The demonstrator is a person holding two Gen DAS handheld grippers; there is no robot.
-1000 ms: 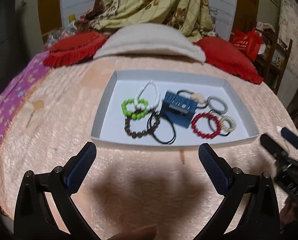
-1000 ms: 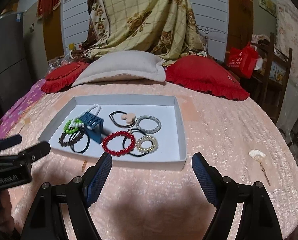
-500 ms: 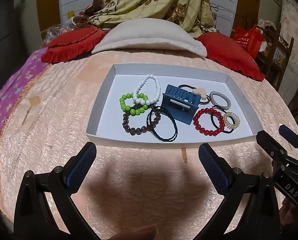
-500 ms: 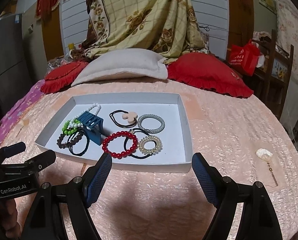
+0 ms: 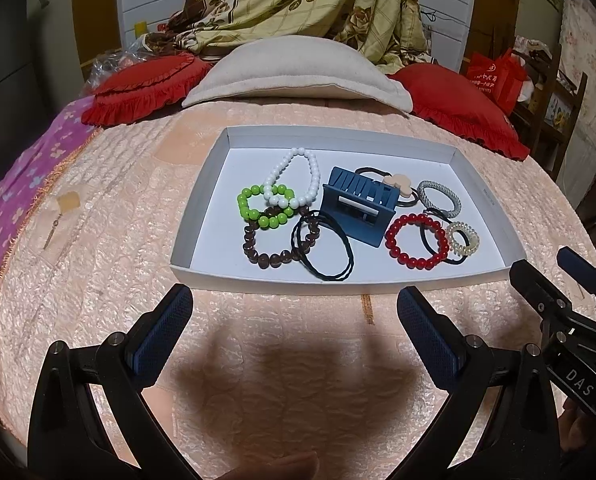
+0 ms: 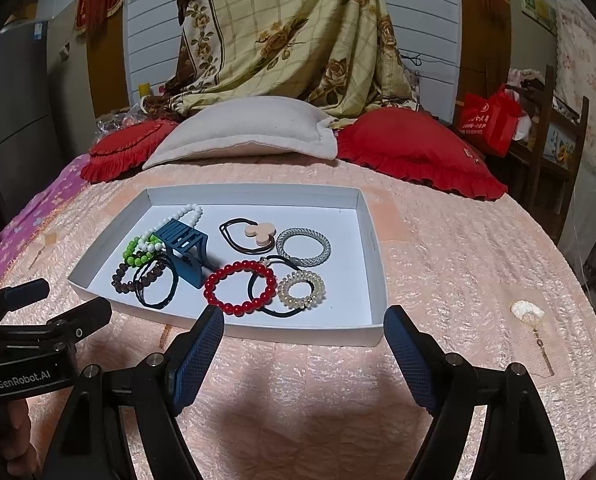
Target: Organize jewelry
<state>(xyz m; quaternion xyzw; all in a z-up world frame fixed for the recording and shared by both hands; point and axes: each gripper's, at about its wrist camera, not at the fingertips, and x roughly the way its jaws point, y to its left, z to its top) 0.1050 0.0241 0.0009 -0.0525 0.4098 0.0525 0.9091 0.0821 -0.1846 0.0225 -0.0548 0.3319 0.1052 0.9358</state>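
On the bed, an earring (image 5: pixel 56 222) lies far left on the bedspread. The white tray (image 5: pixel 196 216) holds the bracelets and hair ties heaped round a blue hair claw (image 5: pixel 357 212); another earring (image 6: pixel 531 320) lies far right. Both the left gripper (image 5: pixel 294 332) and the right gripper (image 6: pixel 303 344) hover spread wide, empty, short of the tray. Sorting could be starting or ending. Readable: "GenRobot.AI", "DAS".

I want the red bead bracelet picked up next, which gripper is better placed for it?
Right, probably. The red bead bracelet lies just beyond the right gripper, whose jaws are open. The left gripper faces the tray's other end.
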